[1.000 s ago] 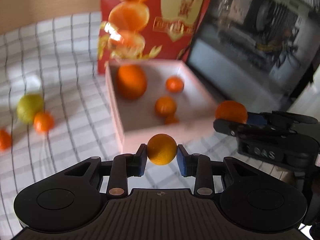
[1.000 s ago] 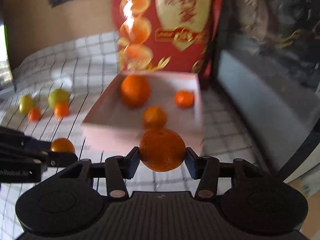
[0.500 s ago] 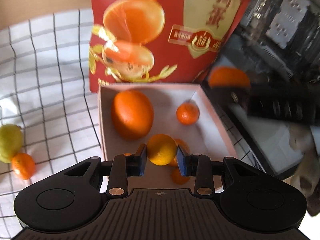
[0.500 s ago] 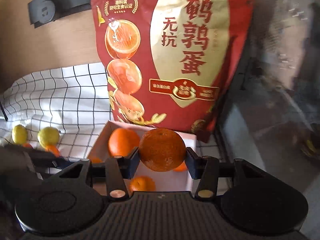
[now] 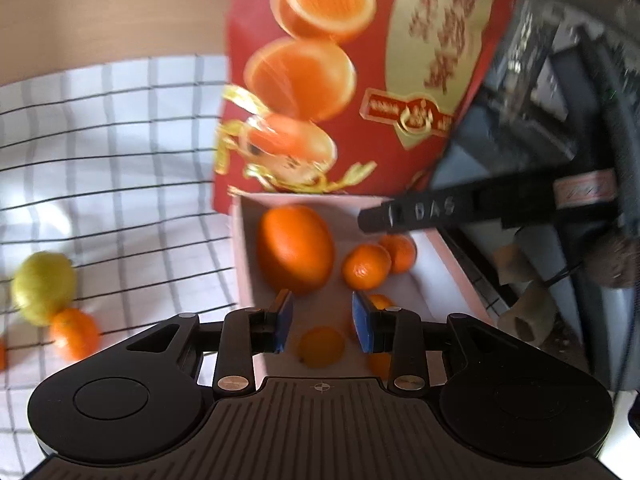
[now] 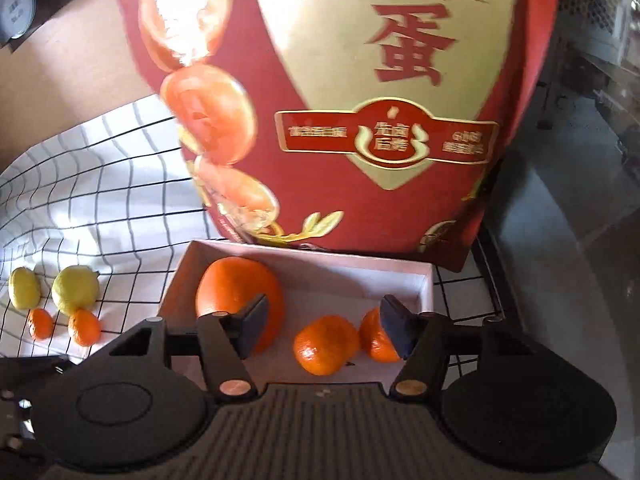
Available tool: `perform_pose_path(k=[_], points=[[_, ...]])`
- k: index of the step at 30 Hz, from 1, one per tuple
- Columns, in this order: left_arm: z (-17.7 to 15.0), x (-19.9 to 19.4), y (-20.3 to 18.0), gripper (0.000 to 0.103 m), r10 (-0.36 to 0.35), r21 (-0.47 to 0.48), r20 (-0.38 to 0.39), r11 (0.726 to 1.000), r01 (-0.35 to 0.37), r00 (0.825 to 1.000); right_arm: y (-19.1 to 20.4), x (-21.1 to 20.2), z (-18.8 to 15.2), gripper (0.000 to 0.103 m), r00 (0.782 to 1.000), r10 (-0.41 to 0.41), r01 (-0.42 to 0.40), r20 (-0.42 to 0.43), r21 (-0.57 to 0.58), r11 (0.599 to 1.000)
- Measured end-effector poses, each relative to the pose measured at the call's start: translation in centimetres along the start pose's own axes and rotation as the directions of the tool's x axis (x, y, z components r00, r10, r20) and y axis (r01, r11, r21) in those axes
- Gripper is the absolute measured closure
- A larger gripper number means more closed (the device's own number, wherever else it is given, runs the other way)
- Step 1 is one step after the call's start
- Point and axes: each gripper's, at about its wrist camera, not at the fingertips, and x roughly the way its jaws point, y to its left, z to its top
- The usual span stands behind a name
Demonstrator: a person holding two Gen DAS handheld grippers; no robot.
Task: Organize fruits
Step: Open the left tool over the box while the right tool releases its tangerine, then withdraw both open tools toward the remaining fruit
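Both drops just done: my left gripper (image 5: 322,326) and right gripper (image 6: 322,330) each carried fruit a second ago, now both are empty; left jaws apart, right jaws opening with nothing between. Box (image 6: 424,280) holds a big orange (image 6: 236,280) plus several mandarins (image 6: 326,344). Lemons (image 6: 76,288) and small ones remain on the cloth (image 6: 100,184), so more trips.

Bright daylight, apparently entering from the upper left, falls across the checked cloth (image 5: 120,152) in both views. Glare whitens the printed fruit on the red bag (image 6: 340,100). Motion blur smears the bag's lettering, most strongly in the left wrist view. Fisheye distortion bows the cloth's grid lines toward the edges; the right side is dim.
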Motion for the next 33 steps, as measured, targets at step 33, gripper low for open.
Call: perform_pose_path(k=[33], points=[[-19.5,-24.2,21.5,0.067,0.465,-0.673,-0.031,0.645,-0.362,0.885,40.3,9.3,-2.9,0.034,0.935,0.354,-0.309,0.02,-0.442,0.842]])
